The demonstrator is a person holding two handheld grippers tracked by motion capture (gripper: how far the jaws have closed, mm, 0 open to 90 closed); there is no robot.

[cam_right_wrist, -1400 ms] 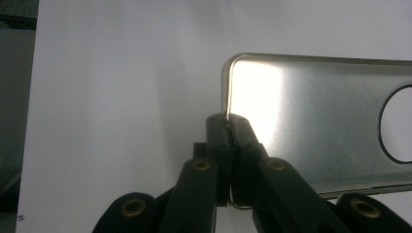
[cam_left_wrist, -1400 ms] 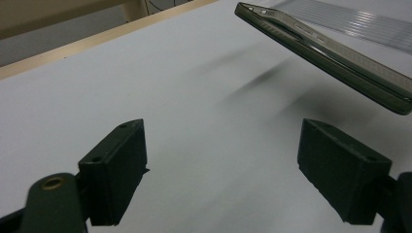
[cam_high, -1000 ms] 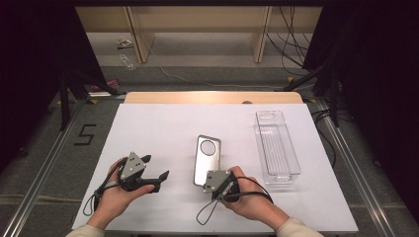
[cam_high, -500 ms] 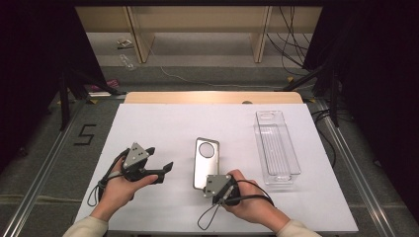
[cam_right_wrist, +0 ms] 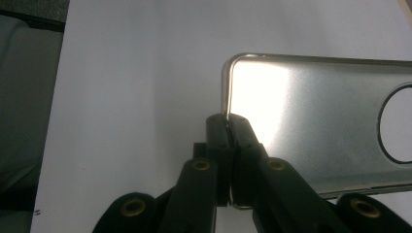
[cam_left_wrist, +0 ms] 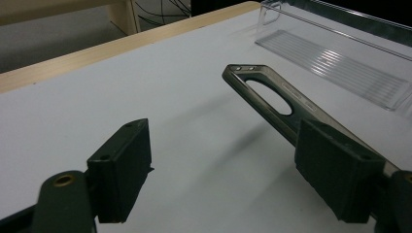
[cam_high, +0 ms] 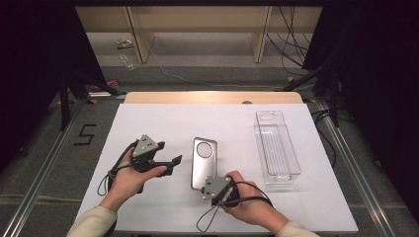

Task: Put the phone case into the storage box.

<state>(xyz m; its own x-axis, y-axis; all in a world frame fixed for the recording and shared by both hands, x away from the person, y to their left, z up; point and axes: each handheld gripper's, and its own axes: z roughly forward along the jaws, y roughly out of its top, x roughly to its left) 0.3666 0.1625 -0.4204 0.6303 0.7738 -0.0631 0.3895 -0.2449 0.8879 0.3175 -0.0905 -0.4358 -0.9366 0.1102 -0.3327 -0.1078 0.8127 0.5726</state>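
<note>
A silver metal case [cam_high: 203, 160] with a round hole lies lengthwise at the middle of the white table [cam_high: 163, 123]. My right gripper [cam_high: 207, 186] is shut on the case's near short edge, and in the right gripper view the jaws [cam_right_wrist: 228, 119] pinch the rim of the case [cam_right_wrist: 311, 111]. My left gripper [cam_high: 173, 162] is held open just left of the case, pointing toward it. In the left gripper view its jaws [cam_left_wrist: 221, 145] stand wide apart with nothing between them. There the case [cam_left_wrist: 272, 97] runs behind the right jaw, with a shadow beneath it.
A clear plastic tray [cam_high: 276, 145] lies lengthwise at the right of the table, also seen as the ribbed tray [cam_left_wrist: 335, 58] beyond the case. A wooden strip [cam_high: 212, 97] borders the far table edge. Cables trail from both grippers near the front edge.
My left gripper has moved forward and slightly right, closer to the case's left side. The right gripper stays shut on the case's near edge, shifted only slightly.
</note>
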